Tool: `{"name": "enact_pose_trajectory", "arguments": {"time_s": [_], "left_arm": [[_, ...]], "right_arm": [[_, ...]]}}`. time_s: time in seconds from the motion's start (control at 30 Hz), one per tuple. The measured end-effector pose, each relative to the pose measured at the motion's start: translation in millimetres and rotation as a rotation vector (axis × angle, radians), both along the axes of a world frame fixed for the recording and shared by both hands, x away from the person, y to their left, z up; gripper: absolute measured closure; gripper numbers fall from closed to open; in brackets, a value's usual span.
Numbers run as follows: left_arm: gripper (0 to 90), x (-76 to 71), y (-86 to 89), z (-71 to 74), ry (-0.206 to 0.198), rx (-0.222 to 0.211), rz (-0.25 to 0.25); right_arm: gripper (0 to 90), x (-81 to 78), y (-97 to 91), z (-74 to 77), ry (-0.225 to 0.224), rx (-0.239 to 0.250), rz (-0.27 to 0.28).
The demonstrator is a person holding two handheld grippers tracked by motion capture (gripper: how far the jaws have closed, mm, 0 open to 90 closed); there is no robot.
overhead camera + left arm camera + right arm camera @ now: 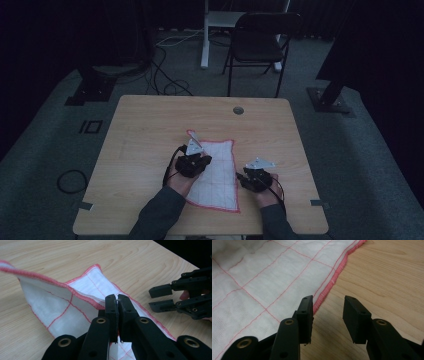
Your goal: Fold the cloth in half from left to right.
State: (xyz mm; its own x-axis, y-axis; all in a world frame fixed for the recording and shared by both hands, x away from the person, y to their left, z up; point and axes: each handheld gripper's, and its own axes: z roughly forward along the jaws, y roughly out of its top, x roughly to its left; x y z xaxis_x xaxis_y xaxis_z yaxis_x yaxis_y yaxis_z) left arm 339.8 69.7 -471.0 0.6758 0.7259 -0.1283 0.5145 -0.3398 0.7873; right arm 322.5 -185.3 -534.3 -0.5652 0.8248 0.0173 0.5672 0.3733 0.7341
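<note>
Surface: light wood-grain table [150, 130], rounded corners, a round grommet [238, 110] near its far edge. Room: dim, grey carpet; black folding chair [260, 40] at top centre; white desk leg [205, 35] beside it; cable loop [71, 180] on the floor at lower left.

Item: white cloth [220, 175] with thin red grid lines and red stitched hem, lying at lower centre of the table. Its left edge is lifted and folded up.

Left gripper [117, 305]: jaws closed on the cloth's hem. Right gripper [328, 315]: jaws apart, holding nothing, just beside the cloth's right hem.

Margins: bare tabletop at upper left and upper right of the cloth.
</note>
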Motion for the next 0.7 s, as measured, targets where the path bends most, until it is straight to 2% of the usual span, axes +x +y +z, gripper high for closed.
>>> {"name": "enact_pose_trajectory", "arguments": {"time_s": [0.3,0.63,0.7], "left_arm": [[87.7,2.3,-10.8,-3.1,0.001,-0.005,-0.018],[87.4,4.6,-29.1,-9.2,0.021,0.003,-0.042],[82.2,3.2,-29.6,-9.3,0.024,-0.012,-0.052]], "right_arm": [[60.2,0.8,-1.7,-0.3,0.001,0.004,-0.006],[60.2,1.6,-3.4,-0.4,0.002,0.008,-0.013],[60.1,1.6,-3.3,-0.3,0.002,0.008,-0.012]]}}
